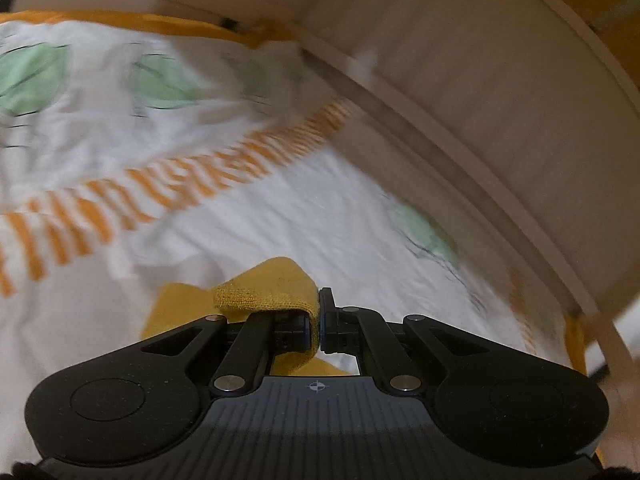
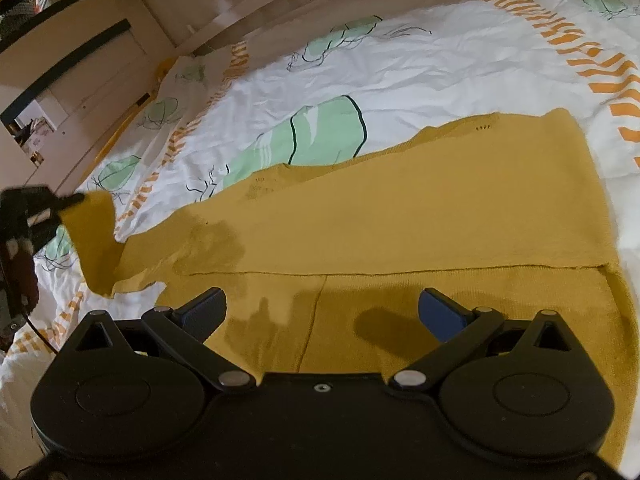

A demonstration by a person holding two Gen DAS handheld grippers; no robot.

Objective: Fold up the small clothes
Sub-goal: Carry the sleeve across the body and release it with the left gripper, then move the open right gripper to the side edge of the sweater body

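A mustard-yellow knit garment (image 2: 400,216) lies spread on a bed, its near part folded over along a straight edge. My right gripper (image 2: 322,312) is open and empty, hovering just above the folded near part. My left gripper (image 1: 320,320) is shut on the end of the garment's sleeve (image 1: 268,288) and holds it lifted off the bed. It also shows at the far left of the right wrist view (image 2: 60,202), with the sleeve (image 2: 94,240) hanging from it.
The bed is covered by a white duvet (image 2: 420,64) with green shapes and orange striped bands. A pale wooden bed rail (image 1: 460,120) runs along the far side. A wardrobe or cabinet (image 2: 80,60) stands beyond the bed.
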